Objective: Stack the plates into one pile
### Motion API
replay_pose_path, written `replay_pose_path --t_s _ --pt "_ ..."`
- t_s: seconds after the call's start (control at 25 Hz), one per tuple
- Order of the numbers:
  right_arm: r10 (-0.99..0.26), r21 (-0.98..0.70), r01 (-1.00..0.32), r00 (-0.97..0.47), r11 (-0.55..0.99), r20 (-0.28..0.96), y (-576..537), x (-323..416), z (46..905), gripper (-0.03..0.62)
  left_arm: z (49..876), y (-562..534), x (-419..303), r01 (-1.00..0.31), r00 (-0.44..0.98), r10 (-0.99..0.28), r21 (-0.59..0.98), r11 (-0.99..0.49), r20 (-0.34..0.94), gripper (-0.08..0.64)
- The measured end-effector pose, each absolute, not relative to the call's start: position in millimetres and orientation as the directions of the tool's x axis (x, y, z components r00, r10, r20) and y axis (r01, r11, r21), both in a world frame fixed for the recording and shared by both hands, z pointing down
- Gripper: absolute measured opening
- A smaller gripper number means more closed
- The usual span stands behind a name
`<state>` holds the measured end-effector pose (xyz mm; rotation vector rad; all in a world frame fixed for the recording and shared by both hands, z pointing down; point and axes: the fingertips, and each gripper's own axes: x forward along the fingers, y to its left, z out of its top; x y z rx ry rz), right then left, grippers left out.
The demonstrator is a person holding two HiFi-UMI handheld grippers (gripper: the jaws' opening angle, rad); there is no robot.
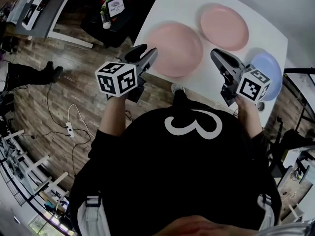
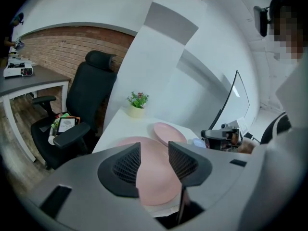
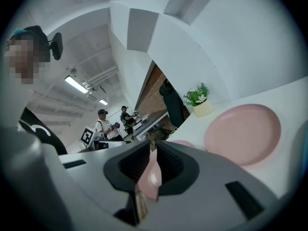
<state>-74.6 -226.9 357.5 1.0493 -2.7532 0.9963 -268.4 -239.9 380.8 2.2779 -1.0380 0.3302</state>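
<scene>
Head view: a white table (image 1: 266,31) carries three plates, each lying flat and apart from the others; the person stands at its near edge.
Near pink plate (image 1: 175,48): by the near left corner of the table, just in front of the left gripper.
Far pink plate (image 1: 224,26): nearer the far edge, close to the first plate.
Blue plate (image 1: 271,65): at the right edge of the table, its near part hidden behind the marker cube of the right gripper.
Left gripper (image 1: 145,50): released, the jaws stand apart with nothing pressed between them; it hangs over the near left edge and points at the near pink plate.
Right gripper (image 1: 216,54): clenched and empty, only a thin slit between the jaws; it is over the near edge, between the near pink plate and the blue plate.
Plant pot (image 2: 137,106): at the far edge of the table.
Office chair (image 1: 101,16): black, left of the table, with small things on its seat.
Floor: wood, with cables and a white power strip (image 1: 69,128).
Right gripper view: two people (image 3: 103,124) stand far off beside a desk.
</scene>
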Motion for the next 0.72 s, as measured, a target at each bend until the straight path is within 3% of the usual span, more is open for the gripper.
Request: replay_pose_path --t_s 0.2,0.72 --pt "-0.551 -0.589 -0.626 -0.764 0.511 0.335 -234 -75 403 0.113 423 -248 -284 -0.782 0.622 -0.587 0.441 -0.44 0.518 0.179" --pt "-0.508 -0.584 -0.726 -0.679 0.363 0.53 -254 -73 489 0.114 499 -251 -304 -0.835 0.549 -0.522 0.453 -0.312 0.653 0.219"
